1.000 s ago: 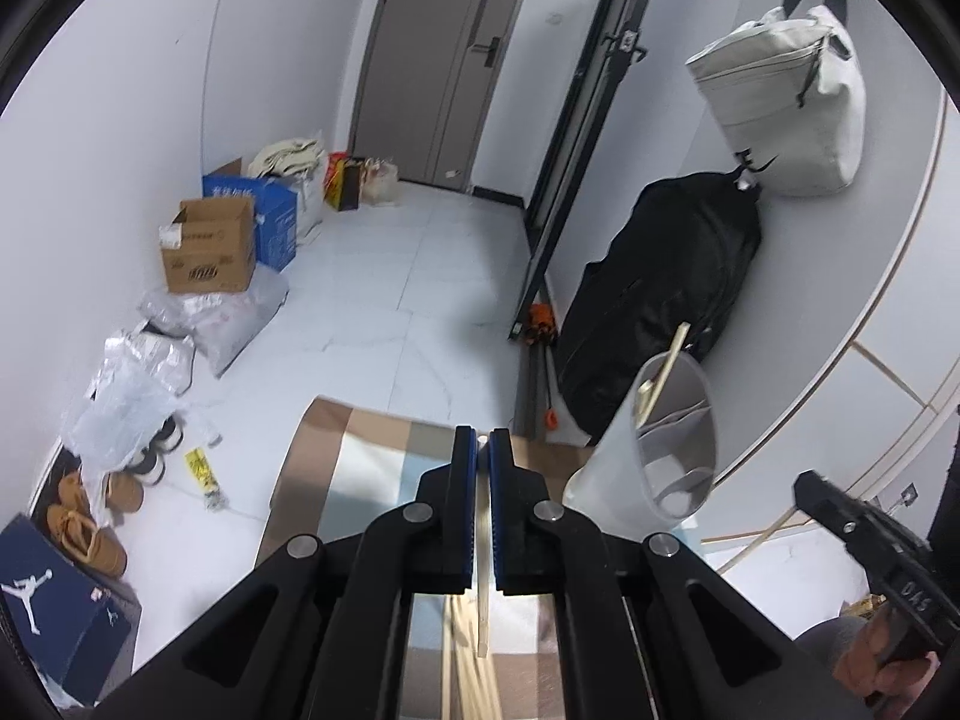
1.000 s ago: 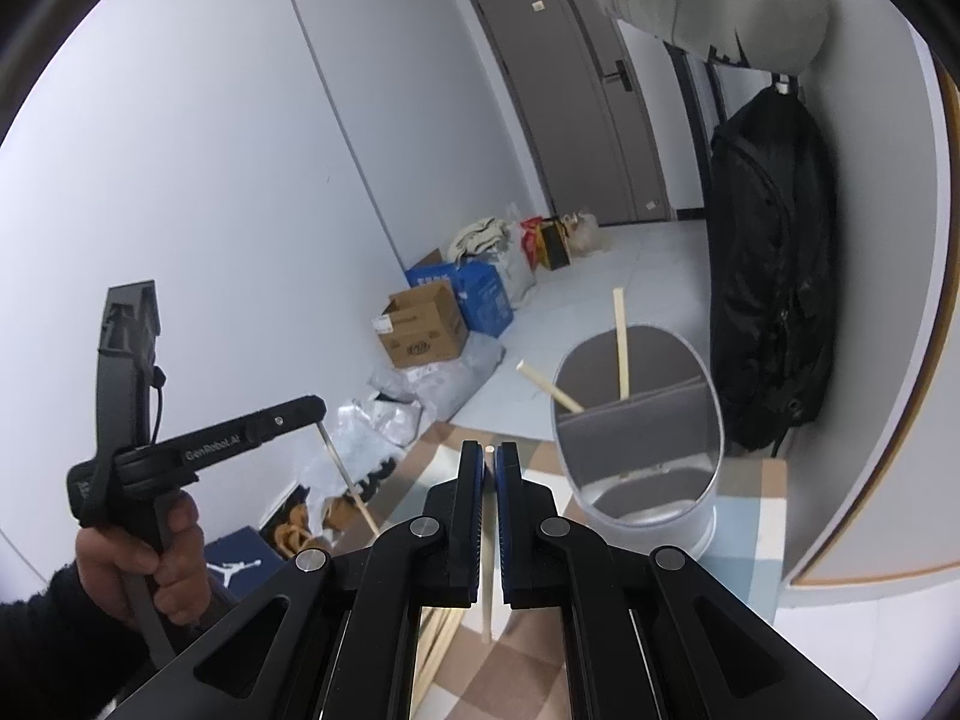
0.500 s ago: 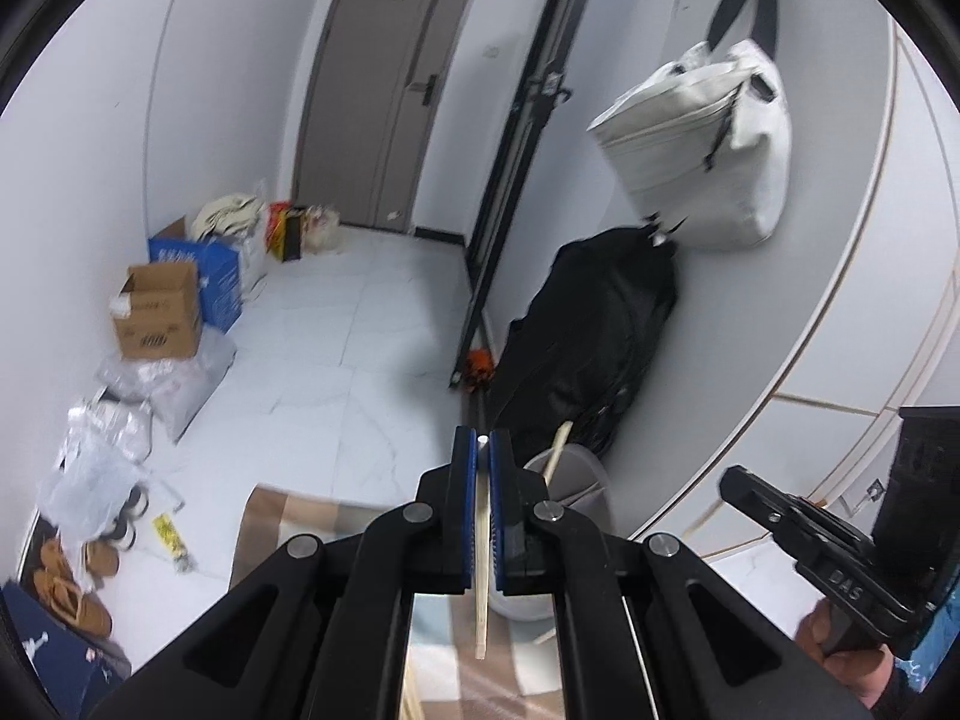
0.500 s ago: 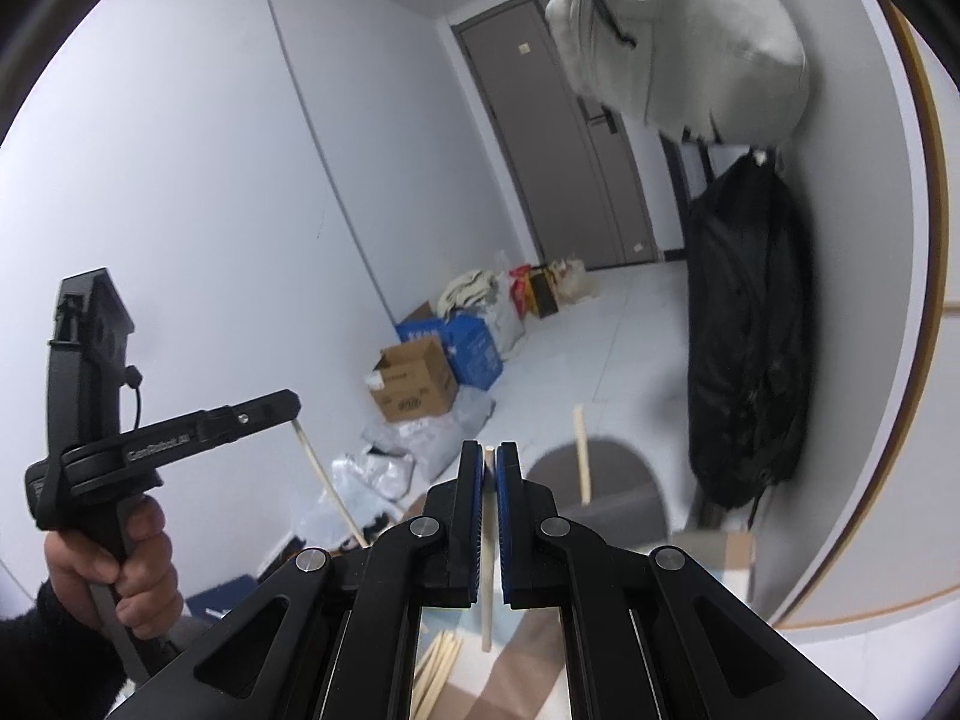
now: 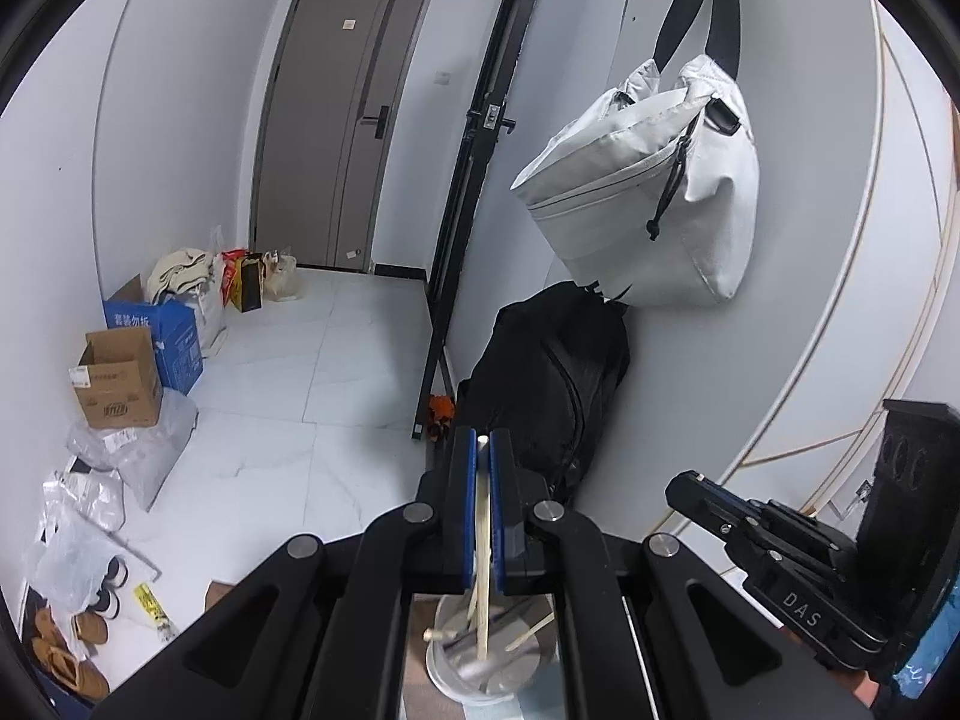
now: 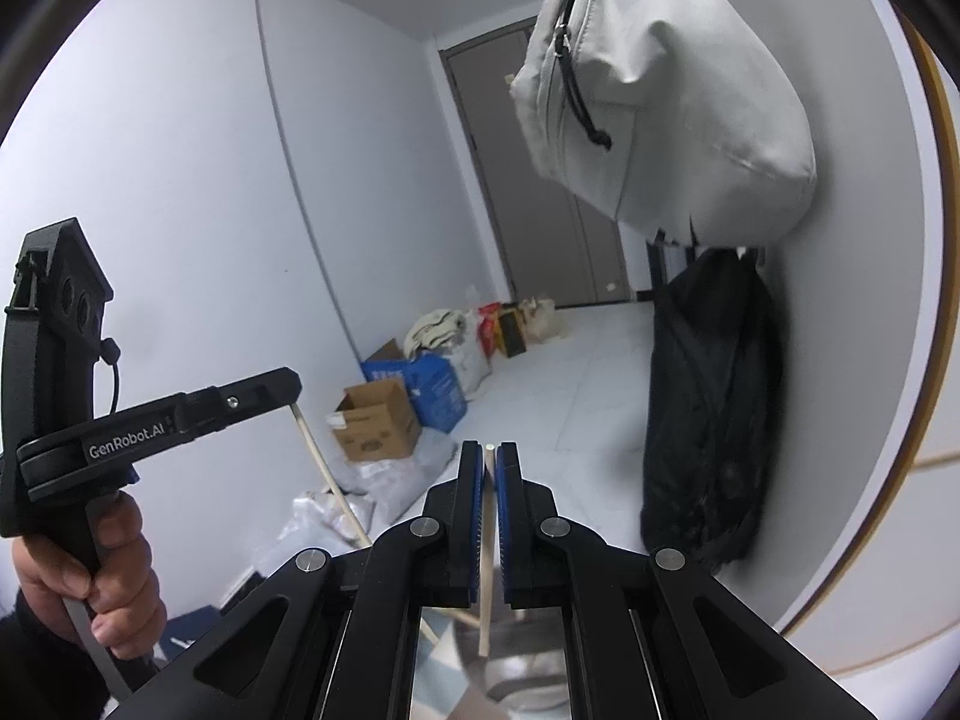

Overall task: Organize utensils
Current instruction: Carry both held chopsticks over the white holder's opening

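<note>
I have lifted both grippers, the left gripper [image 5: 483, 468] and right gripper [image 6: 491, 474] each clamped on a chopstick [image 5: 482, 594], above the holder [image 5: 480, 669]; dropping them in comes next.

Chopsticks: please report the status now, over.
Left gripper shut on one chopstick. Right gripper shut on another chopstick. Both above the utensil holder, which already has sticks inside. Nothing in the way.

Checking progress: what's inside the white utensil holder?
The utensil holder has a few wooden chopsticks leaning inside, around a divider. Its bottom is hidden by the left gripper.
</note>
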Tool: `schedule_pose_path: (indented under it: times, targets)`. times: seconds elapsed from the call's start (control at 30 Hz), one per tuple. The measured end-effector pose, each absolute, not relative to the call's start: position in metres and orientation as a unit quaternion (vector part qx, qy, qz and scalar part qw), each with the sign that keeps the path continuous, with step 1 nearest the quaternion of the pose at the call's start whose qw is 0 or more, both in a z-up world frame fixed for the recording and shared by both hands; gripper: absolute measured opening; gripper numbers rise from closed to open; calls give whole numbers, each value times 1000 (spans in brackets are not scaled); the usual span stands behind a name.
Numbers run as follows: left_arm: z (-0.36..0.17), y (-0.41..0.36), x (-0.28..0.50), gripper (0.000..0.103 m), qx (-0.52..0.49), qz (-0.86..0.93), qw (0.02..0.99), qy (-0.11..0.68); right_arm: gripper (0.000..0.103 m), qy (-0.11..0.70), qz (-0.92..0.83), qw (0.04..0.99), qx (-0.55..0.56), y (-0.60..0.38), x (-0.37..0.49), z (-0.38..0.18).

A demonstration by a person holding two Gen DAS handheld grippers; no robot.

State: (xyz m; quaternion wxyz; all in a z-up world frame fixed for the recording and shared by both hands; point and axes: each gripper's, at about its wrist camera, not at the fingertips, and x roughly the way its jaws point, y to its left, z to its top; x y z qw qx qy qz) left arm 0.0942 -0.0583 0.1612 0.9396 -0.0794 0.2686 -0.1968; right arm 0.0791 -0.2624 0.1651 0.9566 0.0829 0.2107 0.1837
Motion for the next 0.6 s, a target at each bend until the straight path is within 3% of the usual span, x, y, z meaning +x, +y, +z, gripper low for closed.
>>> schedule_pose_path:
  times: [0.6]
  targets:
    - [114,-72,141,0,-71,-178,933,304,4,236,173,955,58,-262,135,138]
